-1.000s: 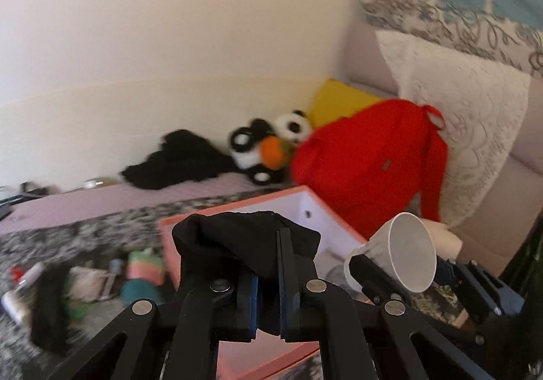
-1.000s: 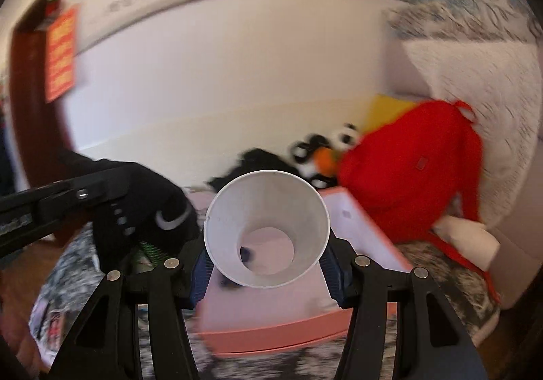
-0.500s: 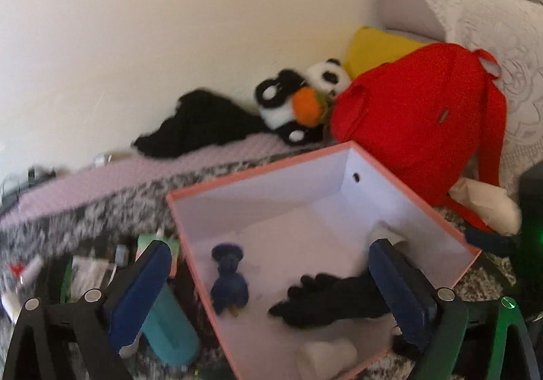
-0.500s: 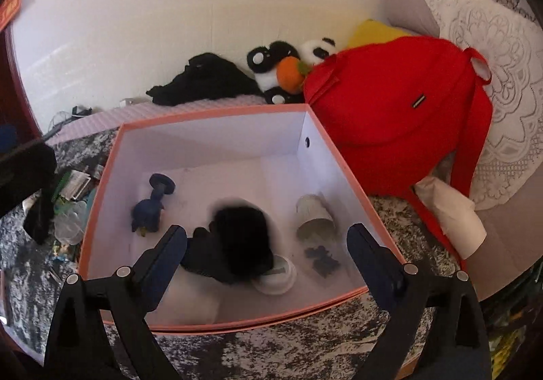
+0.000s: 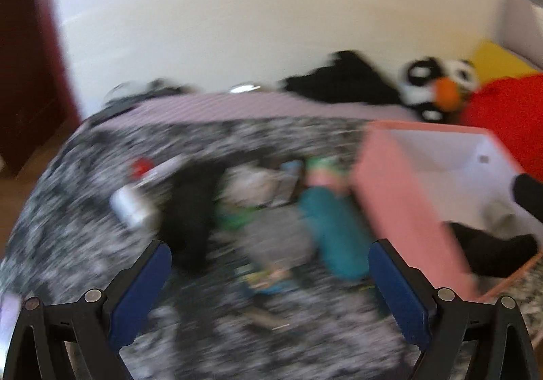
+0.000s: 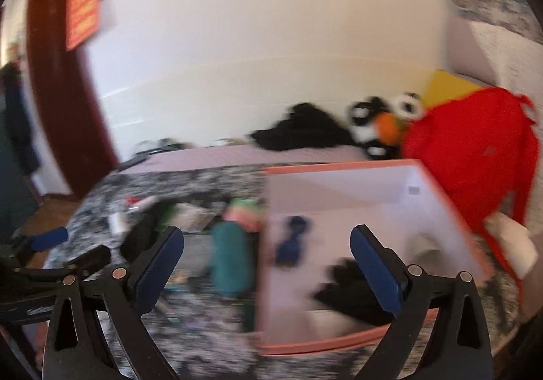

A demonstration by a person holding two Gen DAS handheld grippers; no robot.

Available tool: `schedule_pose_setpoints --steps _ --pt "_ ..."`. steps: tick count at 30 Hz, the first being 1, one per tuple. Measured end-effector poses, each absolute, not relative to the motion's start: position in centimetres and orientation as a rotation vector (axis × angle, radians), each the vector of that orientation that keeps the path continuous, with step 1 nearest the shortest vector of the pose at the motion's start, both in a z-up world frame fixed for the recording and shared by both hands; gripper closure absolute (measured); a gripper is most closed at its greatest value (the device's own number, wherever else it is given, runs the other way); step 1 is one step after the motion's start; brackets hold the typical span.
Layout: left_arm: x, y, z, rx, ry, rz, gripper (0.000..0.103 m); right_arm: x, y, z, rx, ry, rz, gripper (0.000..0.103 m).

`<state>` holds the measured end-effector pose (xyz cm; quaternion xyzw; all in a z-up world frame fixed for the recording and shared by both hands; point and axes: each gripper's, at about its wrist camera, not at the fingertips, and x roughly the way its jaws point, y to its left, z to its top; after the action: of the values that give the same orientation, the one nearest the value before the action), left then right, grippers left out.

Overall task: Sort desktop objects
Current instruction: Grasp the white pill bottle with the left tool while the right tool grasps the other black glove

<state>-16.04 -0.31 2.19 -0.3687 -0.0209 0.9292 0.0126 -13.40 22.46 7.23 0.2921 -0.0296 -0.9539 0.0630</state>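
A pink box [image 5: 400, 196] with a white inside sits on the speckled bedspread; it also shows in the right wrist view [image 6: 373, 339]. It holds a black glove [image 6: 346, 291], a dark blue toy [image 6: 292, 241] and a pale cup [image 6: 424, 246]. Left of the box lie a teal bottle [image 5: 334, 230], a black cloth [image 5: 190, 210], a silver tube [image 5: 130, 207] and other small items, all blurred. My left gripper [image 5: 268, 285] is open and empty above this pile. My right gripper [image 6: 266, 269] is open and empty above the box's left wall.
A red backpack [image 6: 475, 156], a panda plush [image 6: 383, 129], black clothing [image 6: 302, 132] and a yellow cushion [image 6: 448, 84] line the wall behind. A dark door frame [image 6: 61, 91] stands at left. The other gripper's blue pad [image 6: 49, 237] shows at far left.
The gloves and the white cup have been let go into the box. Both grippers opened and swung left, the left one now over the pile beside the box.
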Motion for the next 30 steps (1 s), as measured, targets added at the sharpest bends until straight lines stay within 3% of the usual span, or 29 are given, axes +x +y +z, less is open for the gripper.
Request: schedule_pose_setpoints --steps 11,20,25,28,30 --pt "-19.7 -16.0 -4.3 -1.427 -0.344 3.013 0.006 -20.2 6.7 -2.2 1.107 0.088 -2.619 0.003" --pt "-28.3 -19.3 -9.0 -1.505 -0.554 3.014 0.006 -27.8 2.1 -9.2 1.309 -0.083 -2.441 0.004" --pt "-32.9 -18.2 -11.3 -1.568 -0.521 2.966 0.006 -31.2 -0.3 -12.5 1.389 -0.089 -2.408 0.004" --pt "-34.8 -17.7 -12.6 -1.608 -0.495 2.916 0.006 -32.7 -1.6 -14.7 1.430 -0.078 -2.383 0.008" --pt "-36.0 -17.7 -13.6 -1.643 -0.487 2.892 0.006 -33.0 -2.4 -15.3 1.405 -0.021 -2.390 0.020"
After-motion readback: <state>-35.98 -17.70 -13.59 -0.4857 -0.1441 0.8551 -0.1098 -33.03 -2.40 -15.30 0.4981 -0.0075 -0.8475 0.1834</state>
